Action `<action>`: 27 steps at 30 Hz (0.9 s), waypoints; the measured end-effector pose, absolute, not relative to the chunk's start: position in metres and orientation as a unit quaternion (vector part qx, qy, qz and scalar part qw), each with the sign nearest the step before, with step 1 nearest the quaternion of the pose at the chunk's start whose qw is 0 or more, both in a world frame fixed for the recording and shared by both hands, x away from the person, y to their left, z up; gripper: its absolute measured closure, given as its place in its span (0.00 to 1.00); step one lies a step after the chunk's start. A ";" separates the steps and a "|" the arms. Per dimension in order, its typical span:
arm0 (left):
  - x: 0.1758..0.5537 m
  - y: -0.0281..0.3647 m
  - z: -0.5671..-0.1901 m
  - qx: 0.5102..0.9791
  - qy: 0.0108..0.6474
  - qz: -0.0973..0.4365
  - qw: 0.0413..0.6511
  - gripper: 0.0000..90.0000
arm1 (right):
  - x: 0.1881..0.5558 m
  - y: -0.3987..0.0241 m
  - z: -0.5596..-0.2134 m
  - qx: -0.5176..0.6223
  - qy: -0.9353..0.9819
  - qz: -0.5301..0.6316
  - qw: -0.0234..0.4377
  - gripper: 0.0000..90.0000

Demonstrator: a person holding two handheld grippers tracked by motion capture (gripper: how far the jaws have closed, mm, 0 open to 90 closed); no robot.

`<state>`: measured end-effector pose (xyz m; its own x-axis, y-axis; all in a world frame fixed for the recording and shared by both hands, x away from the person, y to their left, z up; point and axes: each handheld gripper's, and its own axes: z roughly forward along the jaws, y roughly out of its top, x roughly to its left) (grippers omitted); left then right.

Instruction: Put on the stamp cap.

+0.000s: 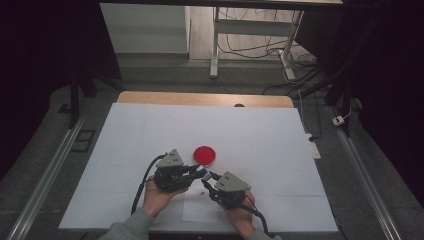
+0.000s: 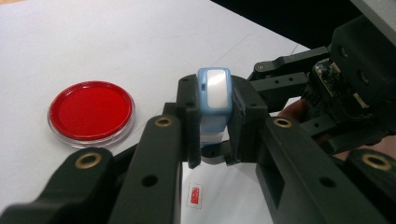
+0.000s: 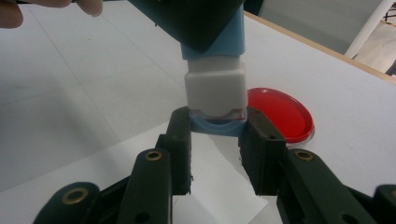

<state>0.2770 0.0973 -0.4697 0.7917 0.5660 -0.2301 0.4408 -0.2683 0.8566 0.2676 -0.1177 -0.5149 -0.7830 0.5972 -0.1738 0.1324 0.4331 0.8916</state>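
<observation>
A small stamp (image 2: 214, 100) with a light blue body and a white middle section (image 3: 215, 88) is held above the table between both grippers. My left gripper (image 2: 214, 140) is shut on its blue body. My right gripper (image 3: 217, 140) is shut on the blue cap (image 3: 217, 125) at the stamp's other end. In the high view the left gripper (image 1: 202, 172) and right gripper (image 1: 206, 176) meet tip to tip near the table's front. Just beyond them lies a round red ink dish (image 1: 204, 155), which also appears in the gripper views (image 2: 90, 111) (image 3: 280, 114).
A white sheet of paper (image 1: 200, 207) lies under the grippers and bears a small red stamp mark (image 2: 195, 195). The table (image 1: 150, 130) is covered in white, with its wooden far edge (image 1: 200, 98) showing. Dark floor and metal rails flank both sides.
</observation>
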 end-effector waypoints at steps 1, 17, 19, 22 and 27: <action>0.277 0.097 -0.470 0.795 0.316 0.061 0.514 0.84 | 0.268 -0.118 -0.515 0.225 0.812 0.482 0.241 0.72; 0.275 0.095 -0.469 0.802 0.316 0.063 0.502 0.85 | 0.265 -0.117 -0.514 0.210 0.819 0.462 0.269 0.72; 0.275 0.095 -0.469 0.803 0.317 0.063 0.501 0.85 | 0.265 -0.117 -0.514 0.207 0.820 0.460 0.272 0.72; 0.276 0.095 -0.470 0.804 0.318 0.059 0.498 0.85 | 0.265 -0.117 -0.514 0.205 0.822 0.455 0.273 0.72; 0.278 0.095 -0.471 0.807 0.318 0.051 0.495 0.85 | 0.265 -0.116 -0.515 0.196 0.826 0.449 0.278 0.72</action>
